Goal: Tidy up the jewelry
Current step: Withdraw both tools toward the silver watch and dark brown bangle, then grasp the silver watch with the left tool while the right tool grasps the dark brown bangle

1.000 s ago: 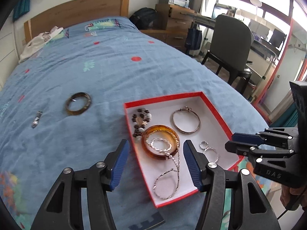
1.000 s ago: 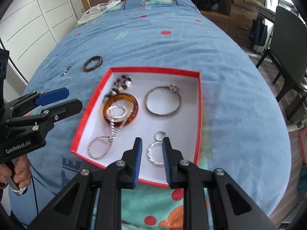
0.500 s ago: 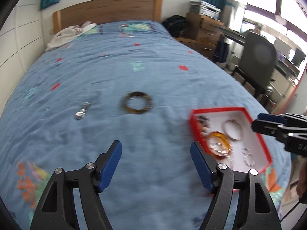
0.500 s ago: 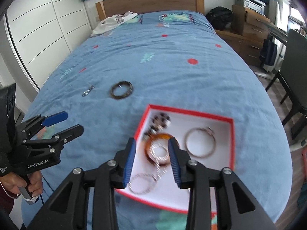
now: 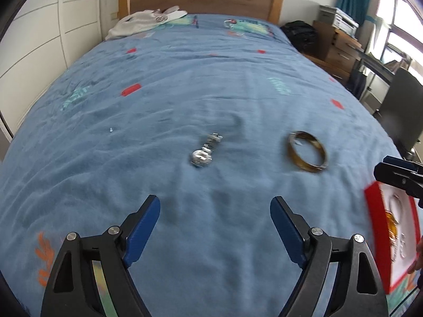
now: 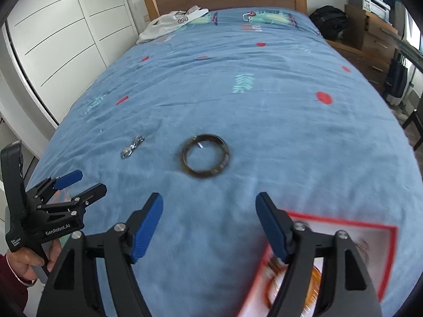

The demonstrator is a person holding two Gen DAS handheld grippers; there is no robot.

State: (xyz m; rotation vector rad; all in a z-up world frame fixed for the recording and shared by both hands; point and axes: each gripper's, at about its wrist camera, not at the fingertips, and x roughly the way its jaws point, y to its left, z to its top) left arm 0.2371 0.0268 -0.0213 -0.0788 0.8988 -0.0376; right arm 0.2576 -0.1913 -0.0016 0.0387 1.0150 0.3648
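With both tools spread wide and empty, the left tool (image 5: 214, 215) faces the watch (image 5: 205, 151) just ahead on the bed, the right tool (image 6: 208, 218) the bangle (image 6: 205, 155); next, lower and pinch each, then carry them to the red box (image 6: 380, 233) beside the right tool

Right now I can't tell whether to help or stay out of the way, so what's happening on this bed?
A person is sorting jewelry with a handheld gripper in each hand. Both the left gripper and the right gripper are open and empty, hovering above the blue bedspread. A dark bangle and a silver watch lie loose on the bed, not yet picked up. The red box to the right already holds several pieces, blurred here.
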